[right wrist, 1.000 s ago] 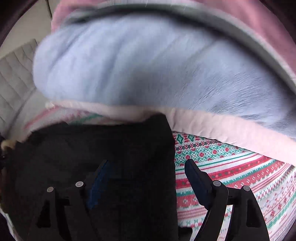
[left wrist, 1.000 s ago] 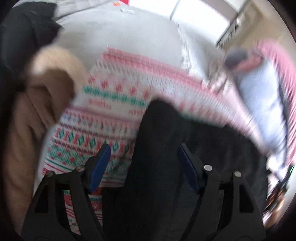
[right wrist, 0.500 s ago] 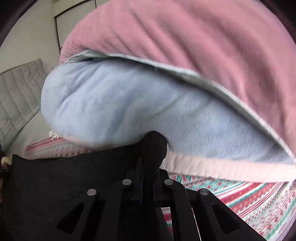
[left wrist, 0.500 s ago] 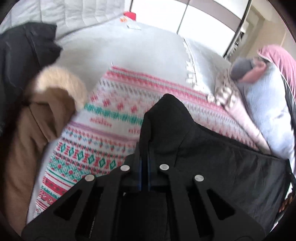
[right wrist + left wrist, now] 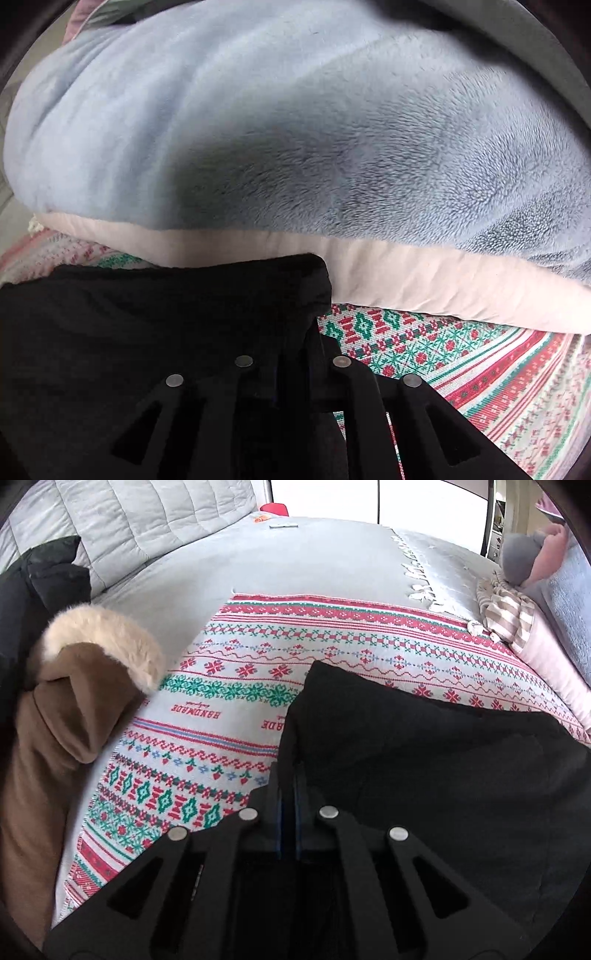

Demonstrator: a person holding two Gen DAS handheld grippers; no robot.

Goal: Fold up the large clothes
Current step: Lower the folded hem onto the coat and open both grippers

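A large black garment (image 5: 424,760) lies over a red, green and white patterned blanket (image 5: 295,657) on a bed. My left gripper (image 5: 289,775) is shut on the garment's left corner, whose tip stands up past the fingers. My right gripper (image 5: 293,343) is shut on the same black garment (image 5: 147,314) at its right corner, close to a pile of bedding. The cloth runs between the two grippers.
A tan coat with a cream fur hood (image 5: 74,701) and a dark jacket (image 5: 40,576) lie at the left. A light blue fleece blanket (image 5: 295,129) on a pale pink pillow (image 5: 424,273) fills the right side. A grey padded headboard (image 5: 147,520) stands behind the bed.
Both grippers were open around the black garment's corners a second ago; they have closed on them. The right gripper has dropped lower, nearer the blue fleece.
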